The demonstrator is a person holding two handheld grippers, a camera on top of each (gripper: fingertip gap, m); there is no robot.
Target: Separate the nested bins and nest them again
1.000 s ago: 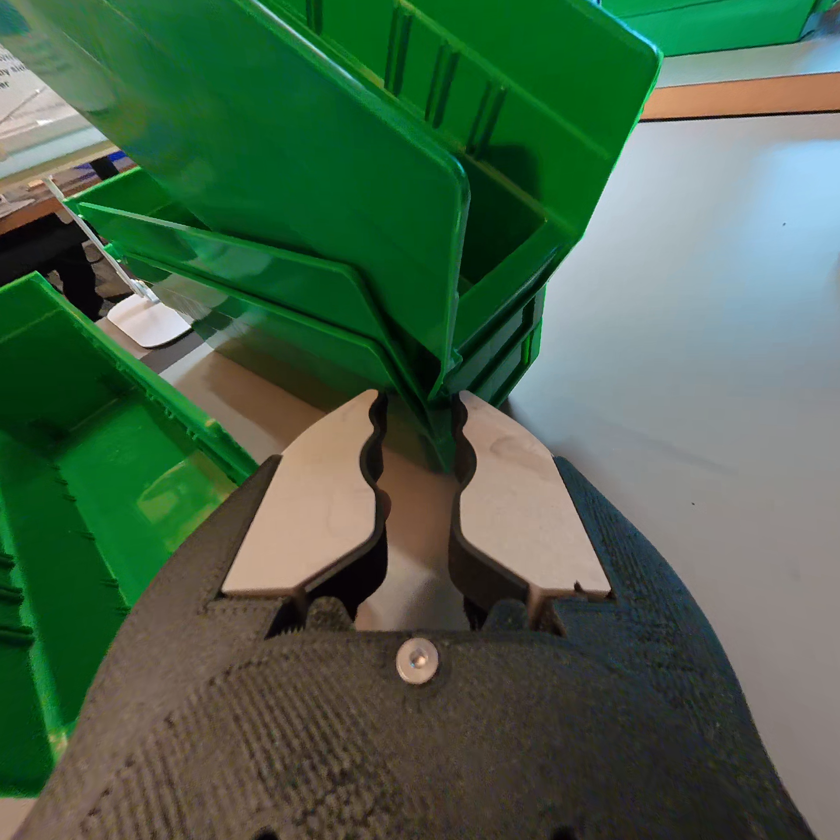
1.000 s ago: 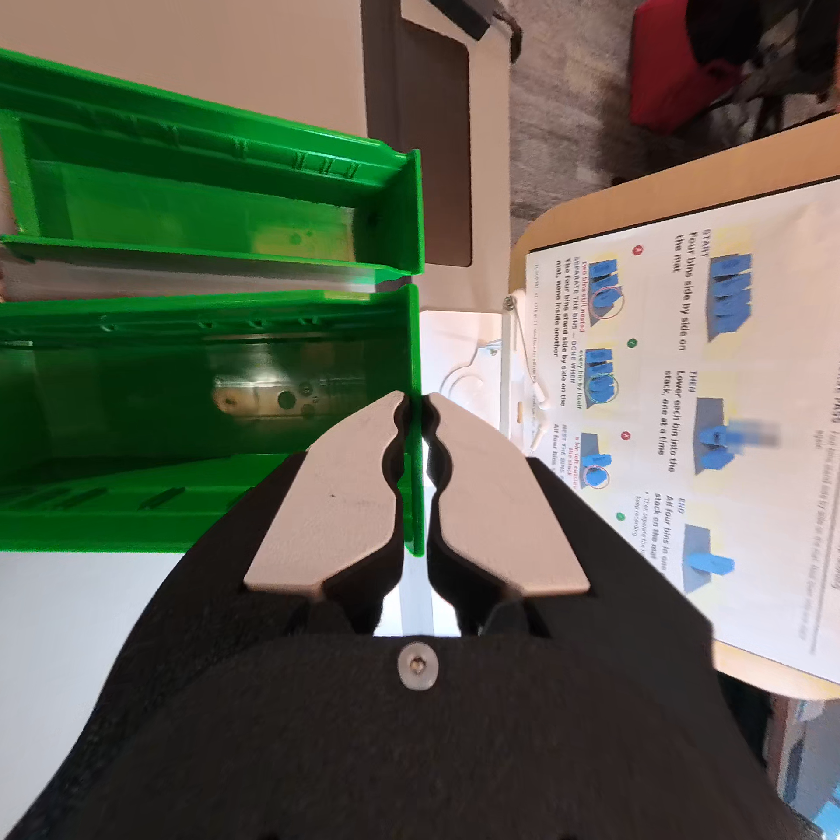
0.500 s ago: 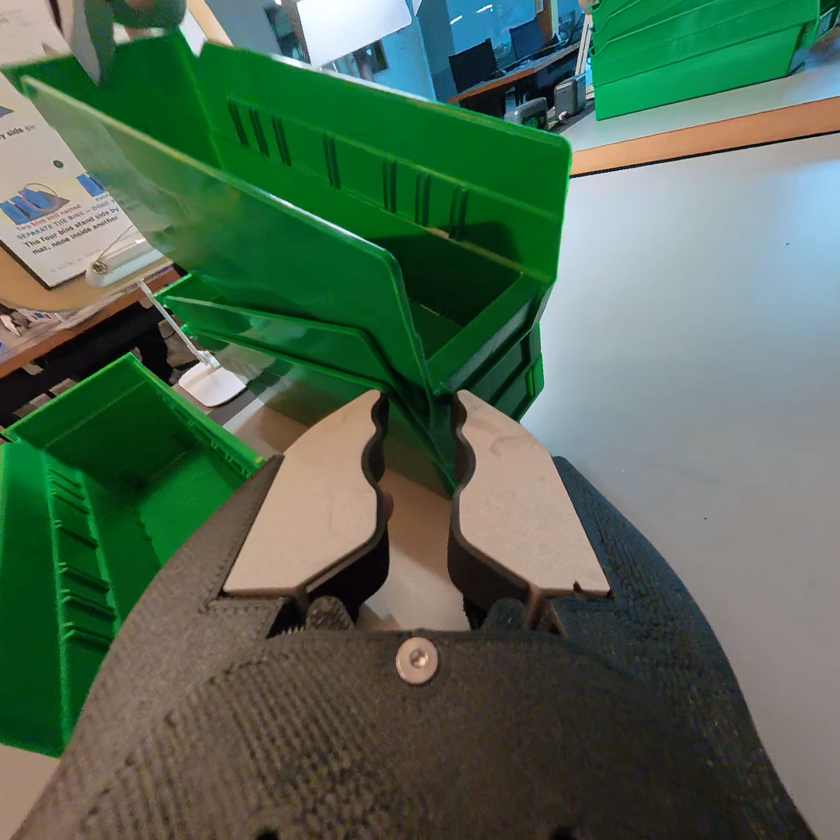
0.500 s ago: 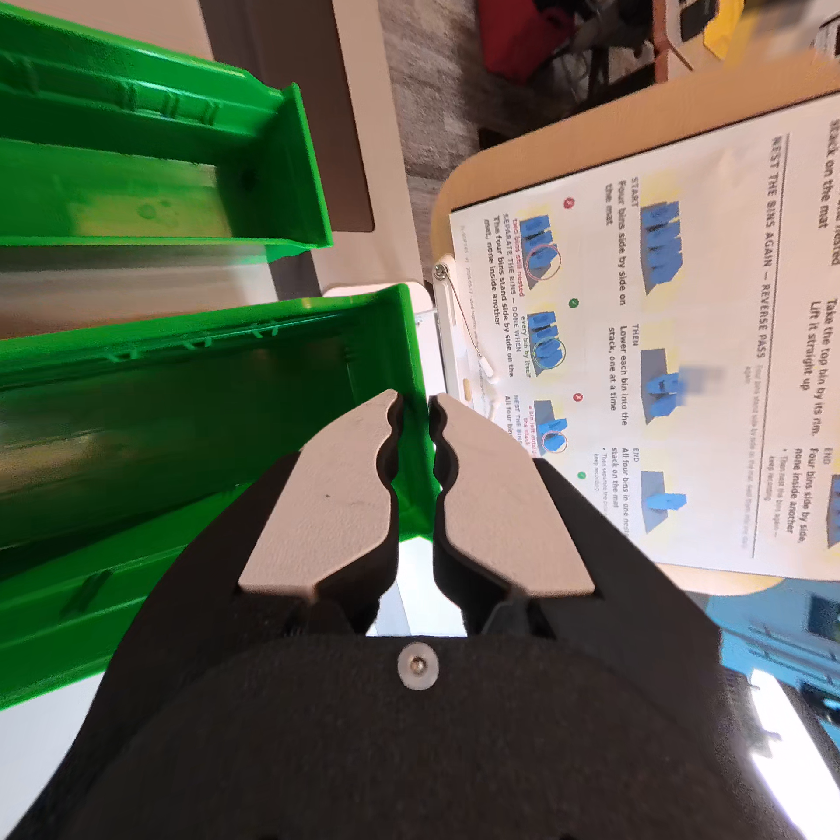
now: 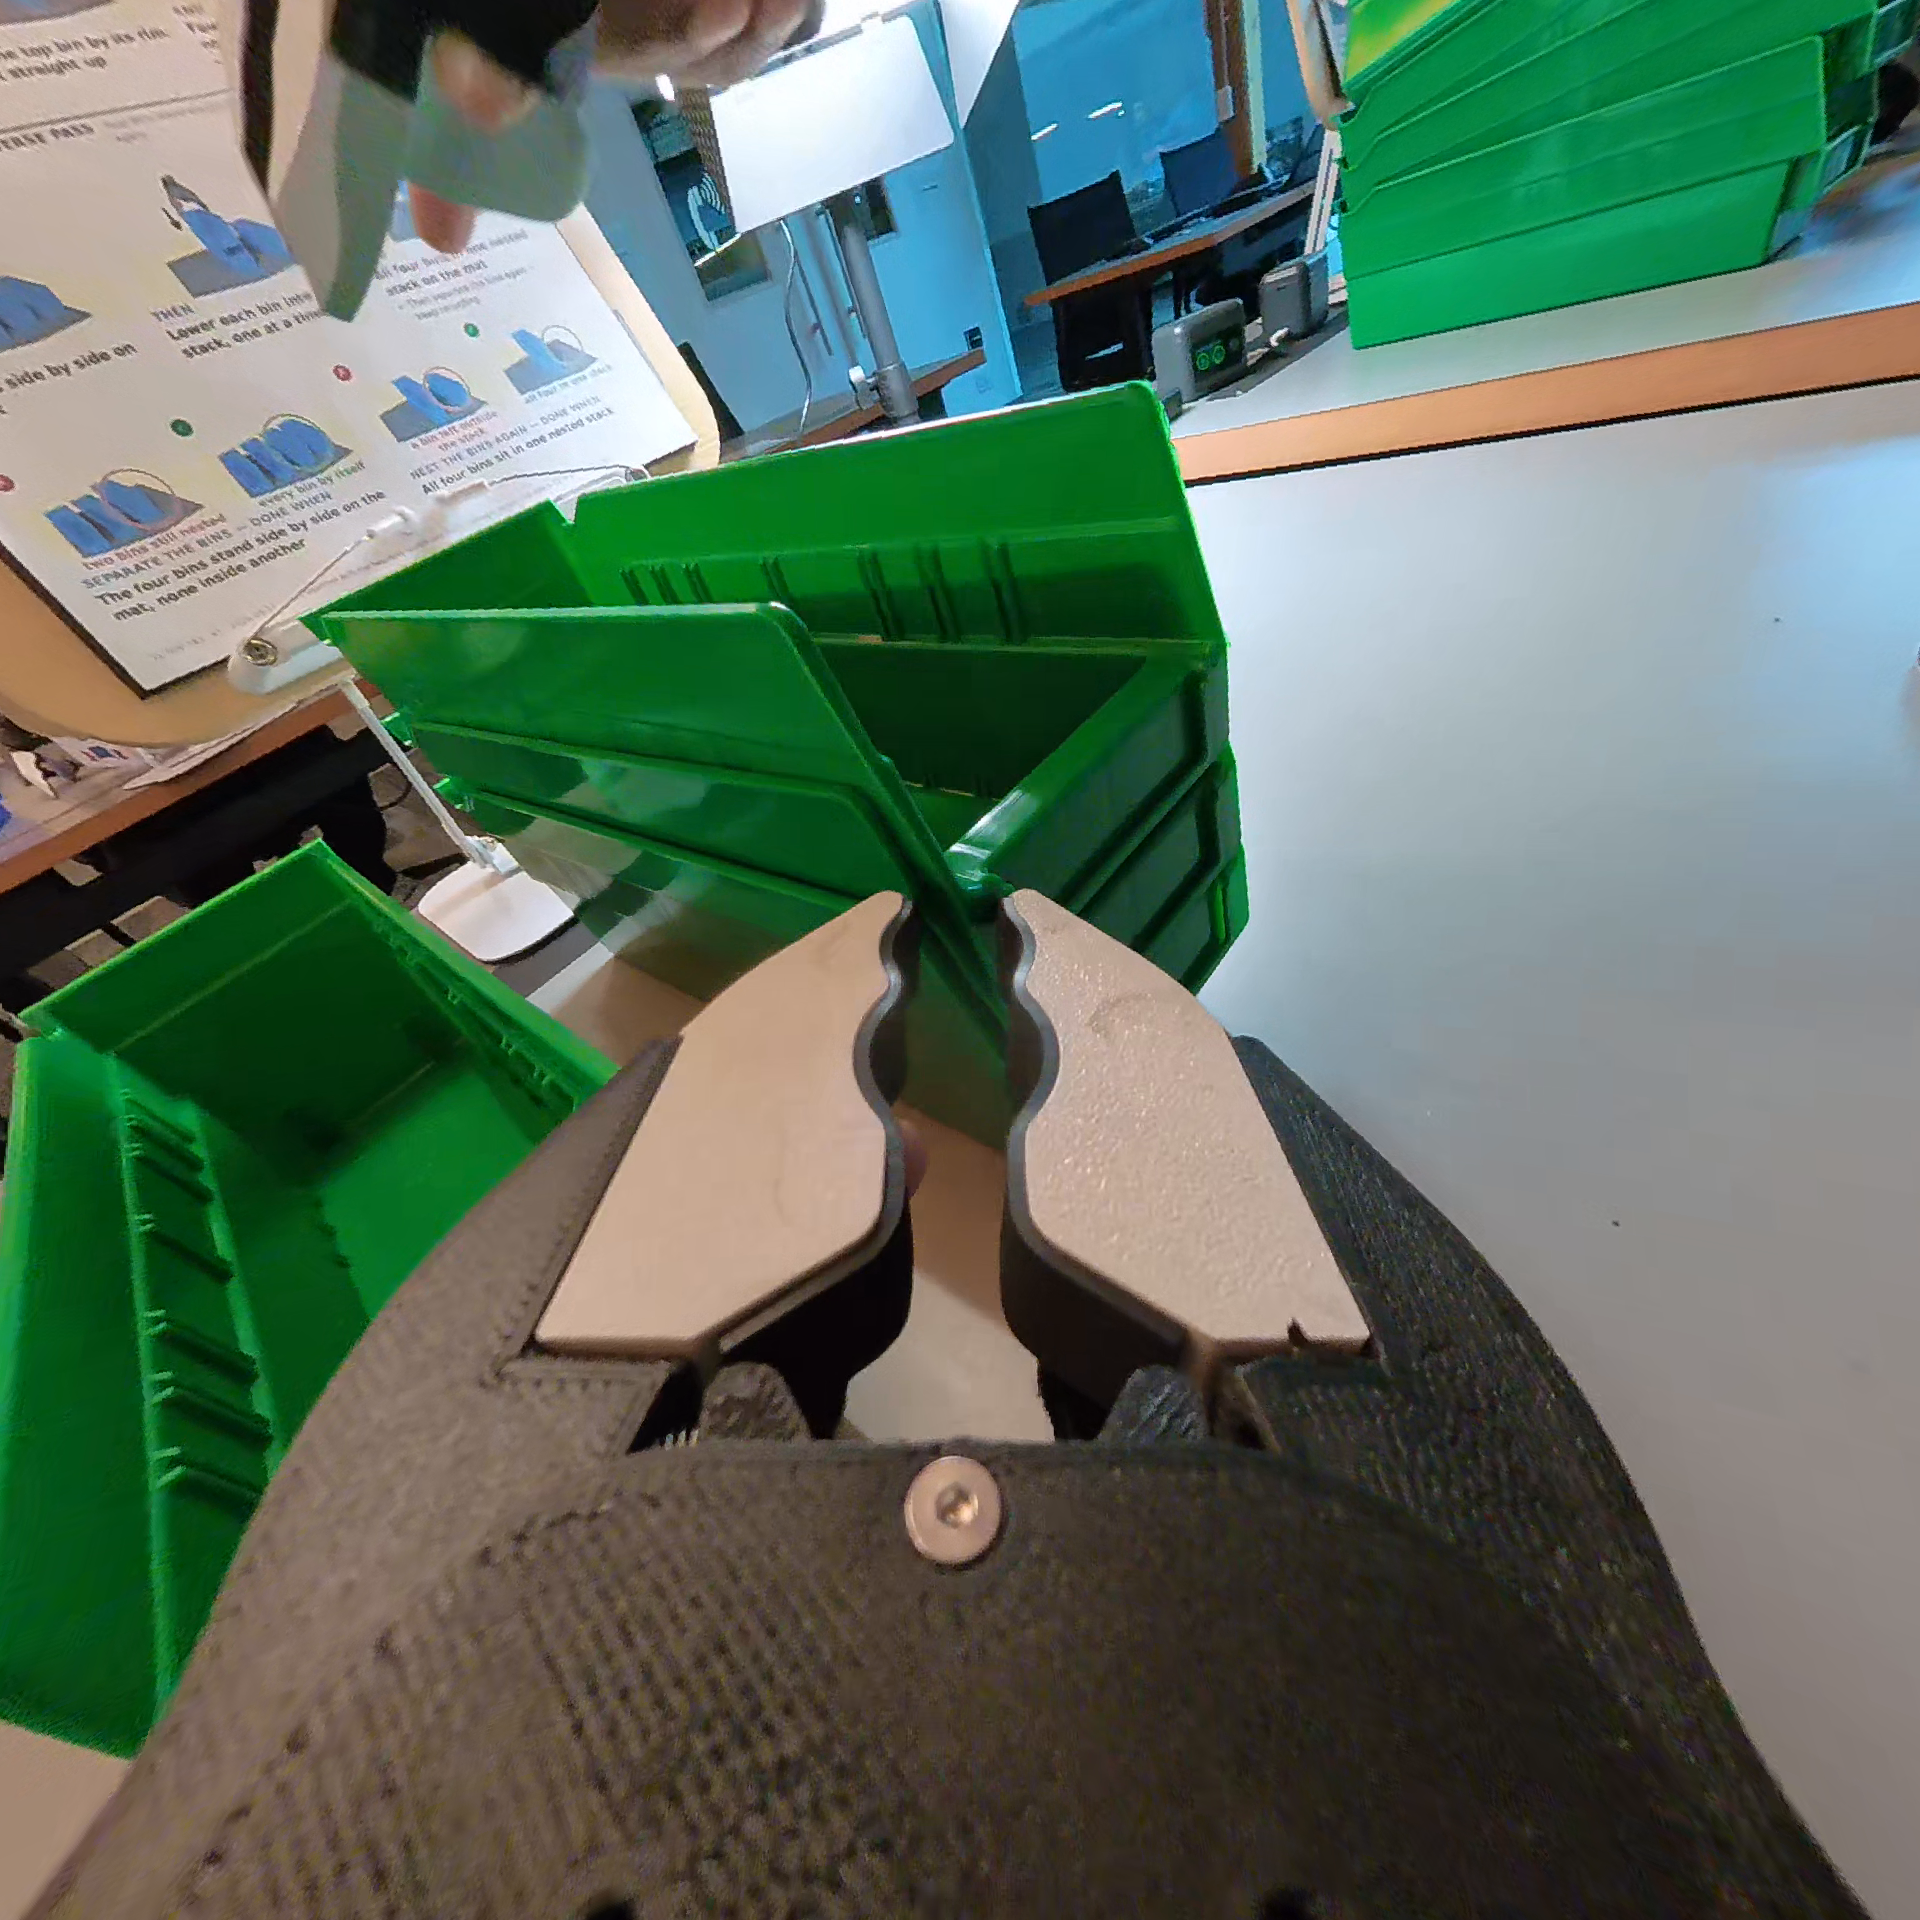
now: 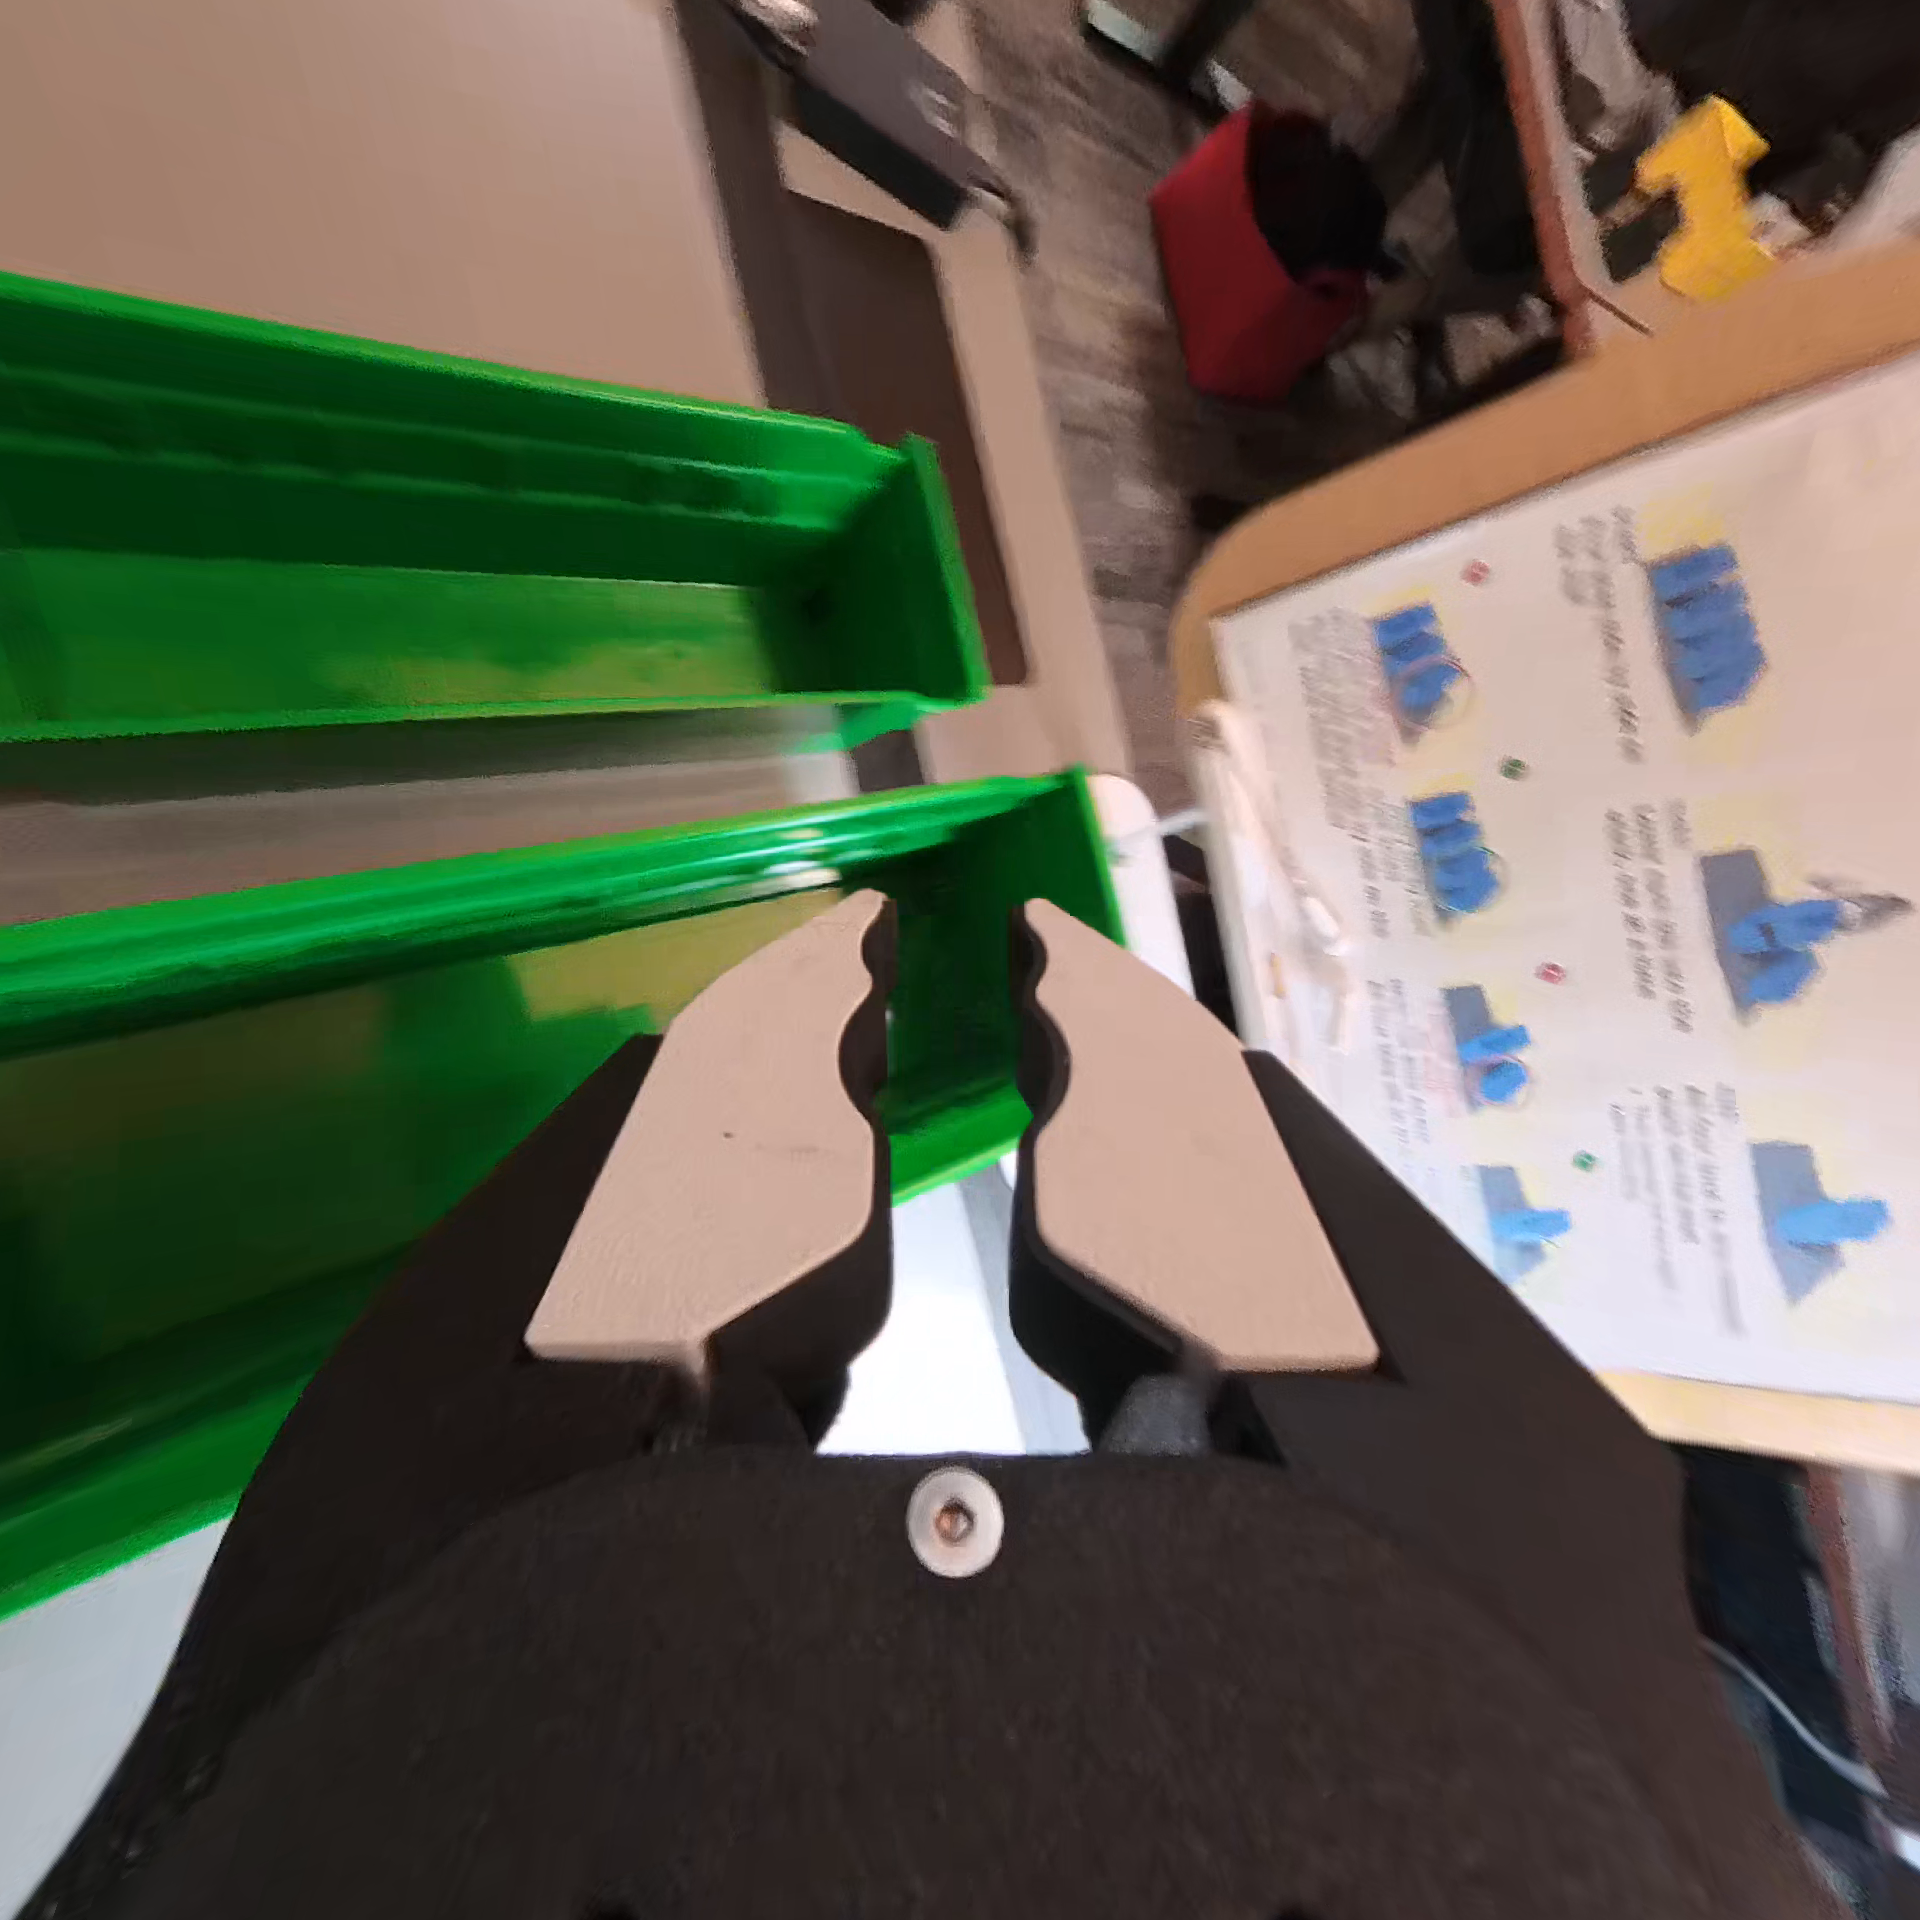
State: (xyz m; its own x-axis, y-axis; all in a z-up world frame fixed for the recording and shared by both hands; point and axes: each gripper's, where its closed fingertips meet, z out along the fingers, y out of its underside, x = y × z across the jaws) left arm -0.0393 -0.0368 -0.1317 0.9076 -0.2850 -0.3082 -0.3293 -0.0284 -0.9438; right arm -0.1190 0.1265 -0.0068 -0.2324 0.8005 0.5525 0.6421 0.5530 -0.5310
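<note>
While your left gripper (image 5: 954, 920) sits low at the near corner of the stack of glossy green plastic bins (image 5: 831, 748), its jaws are narrowed around the corner rim of the stack, and it looks clamped there; which bin's rim it holds I cannot tell. That stack stands on the pale grey tabletop (image 5: 1558, 831), with the uppermost green bin (image 5: 883, 540) seated in it but tilted, its far end raised. A separate green bin (image 5: 208, 1195) lies open-side-up just to the left of the stack, apart from it. Your right gripper (image 5: 416, 177) hangs above and beyond the stack; in its own view its jaws stand apart with a gap, with the end wall of a green bin showing in the gap, touching neither pad as far as the blurred view shows, so it holds nothing. Behind the stack a white printed instruction sheet (image 5: 208, 416) stands propped up. What matters next is the axis: the bins run lengthwise away from your left gripper, so the raised far end lies under your right gripper, which is the nearer one to that end.
</note>
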